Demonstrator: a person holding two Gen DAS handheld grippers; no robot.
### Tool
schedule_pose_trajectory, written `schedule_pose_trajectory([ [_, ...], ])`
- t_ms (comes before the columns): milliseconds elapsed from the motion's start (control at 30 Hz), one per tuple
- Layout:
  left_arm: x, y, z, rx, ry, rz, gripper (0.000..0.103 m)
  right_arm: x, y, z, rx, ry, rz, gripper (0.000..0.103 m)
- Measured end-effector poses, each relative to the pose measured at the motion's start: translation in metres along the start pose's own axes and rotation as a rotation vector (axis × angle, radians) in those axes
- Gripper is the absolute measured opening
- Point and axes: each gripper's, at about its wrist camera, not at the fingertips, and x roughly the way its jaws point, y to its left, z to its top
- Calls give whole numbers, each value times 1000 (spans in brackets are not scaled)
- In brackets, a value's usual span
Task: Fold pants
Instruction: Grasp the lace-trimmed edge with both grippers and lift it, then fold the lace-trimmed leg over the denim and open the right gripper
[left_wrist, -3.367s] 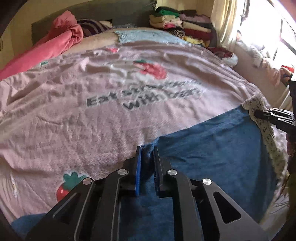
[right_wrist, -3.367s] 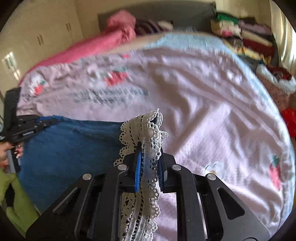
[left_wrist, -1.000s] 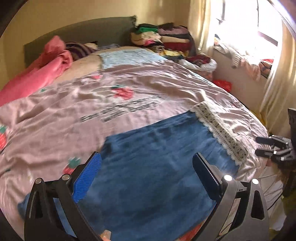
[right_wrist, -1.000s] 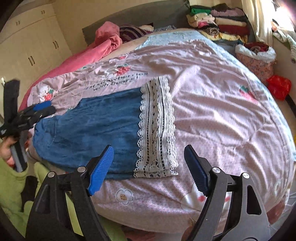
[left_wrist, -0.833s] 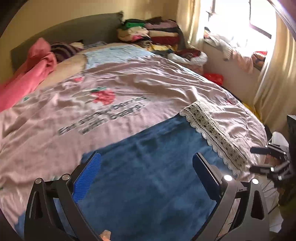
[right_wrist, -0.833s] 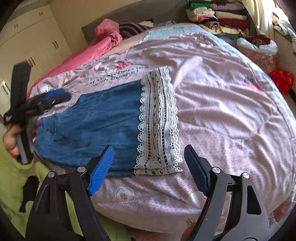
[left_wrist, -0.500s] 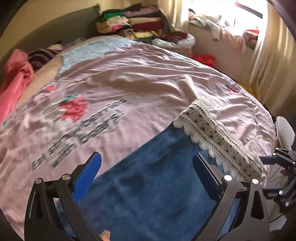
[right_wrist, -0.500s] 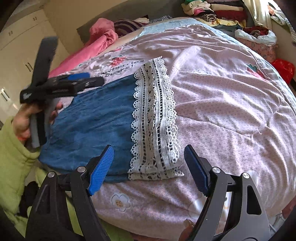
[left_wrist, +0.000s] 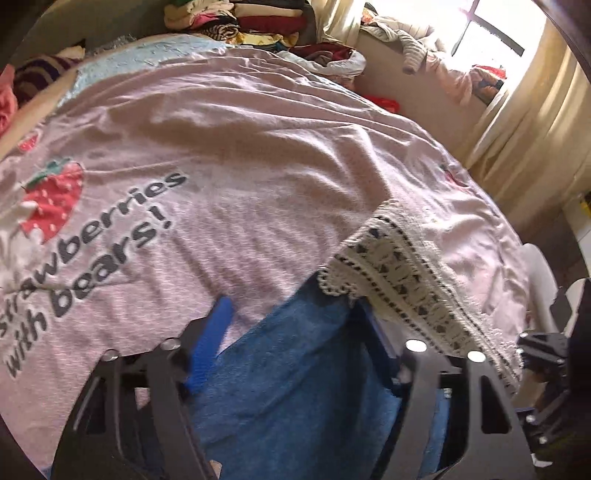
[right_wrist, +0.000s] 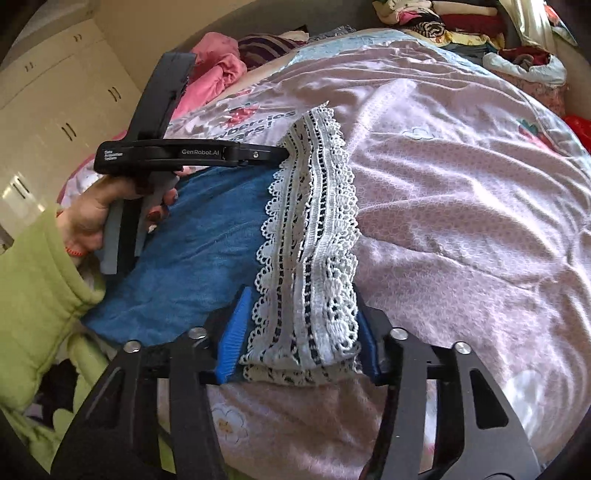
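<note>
Both jaws closing on the lace hem end of the pants, near the bed's front edge.

The right gripper (right_wrist: 299, 332) straddles the lace hem (right_wrist: 310, 236), pads apparently not yet pressing; the left gripper (left_wrist: 291, 332) brackets the blue pants (left_wrist: 295, 369) at the hem's far corner. Pinching one layer could skew the fold. Both grippers point downward; the left hand (right_wrist: 99, 210) hovers low.

The pink bedspread (left_wrist: 258, 177) has "strawberries with bears!" printed in grey. The left hand-held gripper (right_wrist: 282, 153) says "GenRobot.AI" on its side; the smaller label's too tiny to read.
</note>
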Motion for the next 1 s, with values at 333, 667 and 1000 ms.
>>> schedule_pose_trajectory([
  [333, -5, -27, -3, 87, 16, -2, 12, -3, 11, 9, -20, -25, 78, 16],
  [667, -63, -16, -20, 21, -142, -83, 11, -29, 65, 28, -161, -84, 104, 16],
  [1000, -137, 30, -68, -98, -261, -44, 11, -23, 160, 28, -401, -77, 180, 16],
])
